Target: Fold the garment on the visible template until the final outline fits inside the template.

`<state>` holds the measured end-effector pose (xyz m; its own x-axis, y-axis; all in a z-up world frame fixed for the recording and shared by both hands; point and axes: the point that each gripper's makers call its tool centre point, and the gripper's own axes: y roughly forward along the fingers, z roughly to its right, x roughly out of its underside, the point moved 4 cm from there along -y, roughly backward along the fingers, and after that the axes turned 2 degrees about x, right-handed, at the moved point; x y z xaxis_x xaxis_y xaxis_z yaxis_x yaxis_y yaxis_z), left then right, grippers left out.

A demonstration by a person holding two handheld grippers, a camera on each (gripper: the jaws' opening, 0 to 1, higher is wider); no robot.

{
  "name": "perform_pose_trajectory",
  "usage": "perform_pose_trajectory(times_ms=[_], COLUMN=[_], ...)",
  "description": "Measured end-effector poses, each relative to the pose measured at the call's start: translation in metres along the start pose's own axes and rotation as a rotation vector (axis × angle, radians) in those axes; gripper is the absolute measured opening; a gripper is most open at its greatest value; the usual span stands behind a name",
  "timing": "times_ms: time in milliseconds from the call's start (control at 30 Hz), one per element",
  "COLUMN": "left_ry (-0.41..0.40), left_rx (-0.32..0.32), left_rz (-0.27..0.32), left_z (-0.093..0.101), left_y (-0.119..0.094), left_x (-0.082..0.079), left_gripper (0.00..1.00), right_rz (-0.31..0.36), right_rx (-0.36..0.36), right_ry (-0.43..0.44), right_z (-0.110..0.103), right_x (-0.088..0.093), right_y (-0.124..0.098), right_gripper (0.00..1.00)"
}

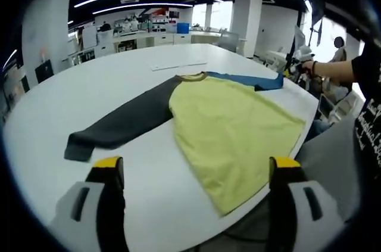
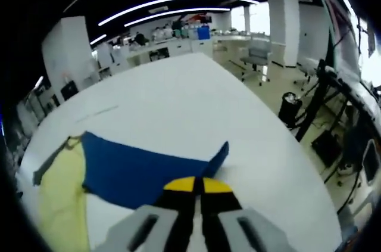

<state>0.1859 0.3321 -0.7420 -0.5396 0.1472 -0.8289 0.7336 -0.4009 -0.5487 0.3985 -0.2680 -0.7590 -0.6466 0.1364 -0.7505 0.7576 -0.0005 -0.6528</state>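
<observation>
Blue sleeve (image 2: 140, 171) pinched in the closed right gripper (image 2: 197, 185) — draw it flat across the yellow body (image 1: 235, 130); left gripper (image 1: 193, 171) hangs open, empty.

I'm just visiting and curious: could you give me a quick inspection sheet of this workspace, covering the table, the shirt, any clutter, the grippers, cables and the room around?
Surface: white table, large, rounded edge.
Job's things: garment lying flat, yellow body, dark grey sleeve stretched out, blue sleeve.
Template: cannot tell.
Clutter: pale strip beyond the collar.
Grippers: left gripper jaws apart, above the table; right gripper jaws closed at the blue sleeve's edge.
Cables: nothing seen.
Surroundings: open office, white pillars, desks, chair, ceiling light strips.
</observation>
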Motion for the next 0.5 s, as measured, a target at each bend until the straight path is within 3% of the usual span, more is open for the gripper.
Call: perform_pose_trajectory(times_ms=[233, 500], left_ry=[0.01, -0.01], left_rx=[-0.002, 0.003], left_rz=[-0.004, 0.012], left_z=[0.004, 0.005], left_y=[-0.005, -0.008], left_x=[-0.002, -0.003], left_gripper=[0.99, 0.98], right_rz=[0.022, 0.037], right_rx=[-0.07, -0.144], right_ry=[-0.025, -0.047], right_z=[-0.034, -0.059], right_x=[-0.009, -0.023], right_y=[-0.003, 0.001], right_gripper=[0.0, 0.0])
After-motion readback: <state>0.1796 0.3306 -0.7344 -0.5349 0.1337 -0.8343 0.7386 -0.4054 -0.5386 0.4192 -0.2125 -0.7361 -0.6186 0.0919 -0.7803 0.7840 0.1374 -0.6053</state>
